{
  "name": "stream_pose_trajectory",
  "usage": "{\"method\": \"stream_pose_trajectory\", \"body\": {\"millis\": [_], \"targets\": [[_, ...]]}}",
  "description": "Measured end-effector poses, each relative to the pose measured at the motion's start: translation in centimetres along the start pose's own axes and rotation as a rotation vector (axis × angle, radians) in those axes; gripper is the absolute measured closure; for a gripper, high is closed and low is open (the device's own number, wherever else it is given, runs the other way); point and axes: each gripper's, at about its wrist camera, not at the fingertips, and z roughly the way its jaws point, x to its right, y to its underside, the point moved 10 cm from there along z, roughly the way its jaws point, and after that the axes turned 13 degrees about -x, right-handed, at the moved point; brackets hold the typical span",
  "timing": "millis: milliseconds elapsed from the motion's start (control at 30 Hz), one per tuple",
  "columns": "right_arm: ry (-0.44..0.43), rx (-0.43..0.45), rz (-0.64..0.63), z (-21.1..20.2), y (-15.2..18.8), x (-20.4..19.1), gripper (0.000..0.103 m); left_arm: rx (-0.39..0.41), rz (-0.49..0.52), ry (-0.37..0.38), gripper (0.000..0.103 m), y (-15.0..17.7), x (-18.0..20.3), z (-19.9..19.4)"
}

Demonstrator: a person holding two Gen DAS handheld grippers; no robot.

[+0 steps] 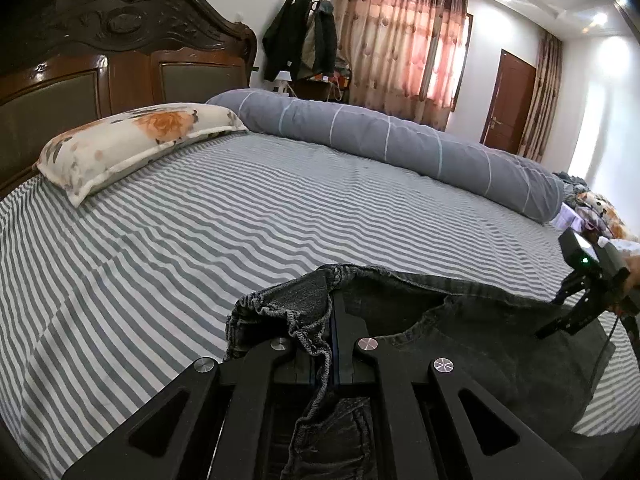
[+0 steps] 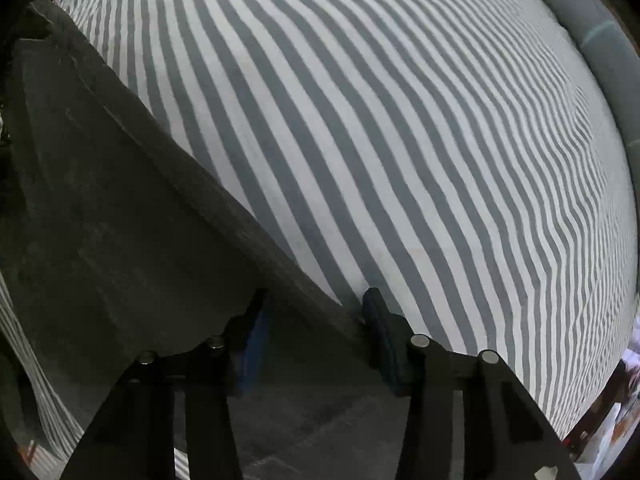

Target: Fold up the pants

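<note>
- Broadly, the bed fills both views, its grey-and-white striped sheet spread flat under everything
- Along the far side lies a long grey bolster, and near the dark carved headboard rests a floral pillow
- Nearer the cameras, the dark grey pants lie on the sheet close to the bed's near edge, their gathered waistband lifted toward the left wrist camera
- Over there the left gripper has its fingers pressed close together, pinching the bunched waistband cloth between them
- Lastly, the right gripper has its fingers spread apart; the pants' straight edge passes between them, one blue pad over the cloth and the other finger just beside the edge on the sheet
</note>
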Motion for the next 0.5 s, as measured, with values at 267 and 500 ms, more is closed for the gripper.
{"method": "stream_pose_trajectory", "body": {"millis": [267, 500], "targets": [[0.053, 0.034, 0.103, 0.0, 2.6, 1.1, 0.085, -0.076, -0.049, 0.008, 0.097, 0.2, -0.7, 1.2], [0.239, 0.106, 0.228, -2.3, 4.6, -0.5, 0.096, -0.164, -0.093, 0.034, 0.097, 0.7, -1.3, 2.4]]}}
